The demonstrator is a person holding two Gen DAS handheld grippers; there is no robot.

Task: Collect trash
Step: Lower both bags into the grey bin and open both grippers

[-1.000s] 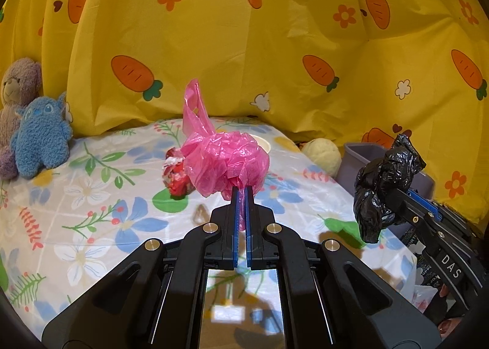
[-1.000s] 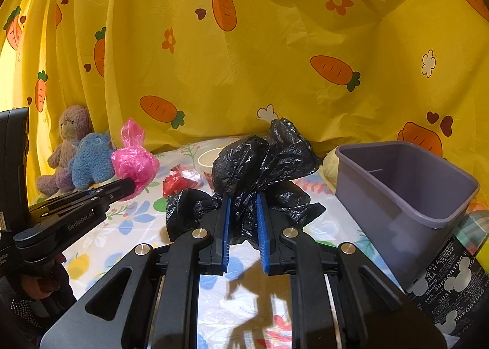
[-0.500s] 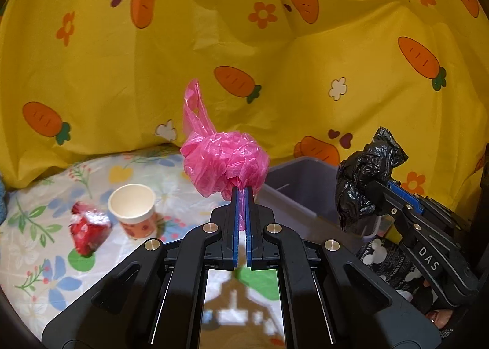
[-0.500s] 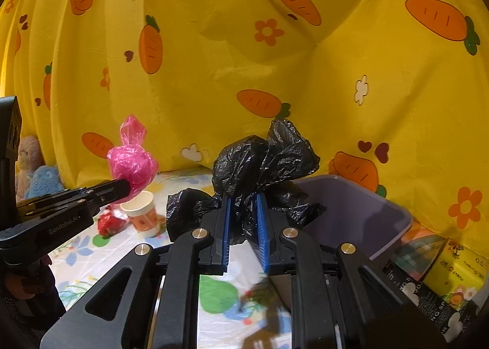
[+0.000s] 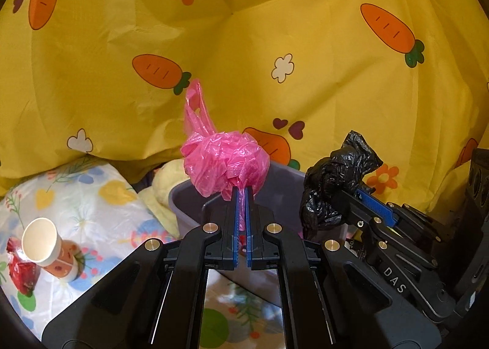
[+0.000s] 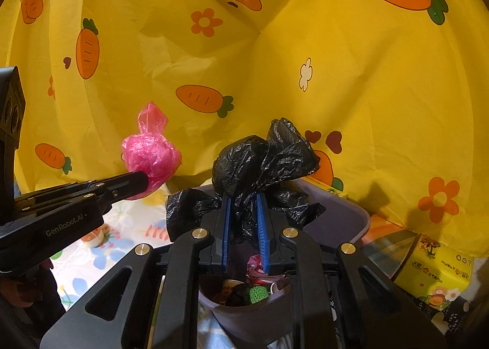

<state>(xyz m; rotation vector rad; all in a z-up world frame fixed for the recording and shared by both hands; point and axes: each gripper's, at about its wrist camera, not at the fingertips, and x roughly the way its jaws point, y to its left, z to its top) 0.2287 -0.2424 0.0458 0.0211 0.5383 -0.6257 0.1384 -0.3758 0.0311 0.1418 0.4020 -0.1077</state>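
Observation:
My left gripper [image 5: 241, 193] is shut on a crumpled pink plastic bag [image 5: 224, 165], which it holds over the near rim of a grey-purple bin [image 5: 183, 202]. In the right wrist view the same pink bag [image 6: 151, 155] sits at the tip of the left gripper [image 6: 143, 184]. My right gripper [image 6: 243, 199] is shut on a crumpled black plastic bag [image 6: 262, 159] above the bin [image 6: 345, 220], which holds several scraps of trash. The black bag [image 5: 333, 184] also shows at the right of the left wrist view.
A paper cup [image 5: 45, 251] and a red wrapper [image 5: 20, 269] lie on the floral tablecloth [image 5: 91, 196] at the left. A pale yellow plush [image 5: 166, 181] sits behind the bin. A yellow carrot-print cloth [image 5: 244, 43] hangs behind. Printed boxes [image 6: 434, 269] stand right of the bin.
Both grippers have swung to the right with their bags, from over the tablecloth to over the bin. The plush toys have left view; the cup and wrapper now sit far left.

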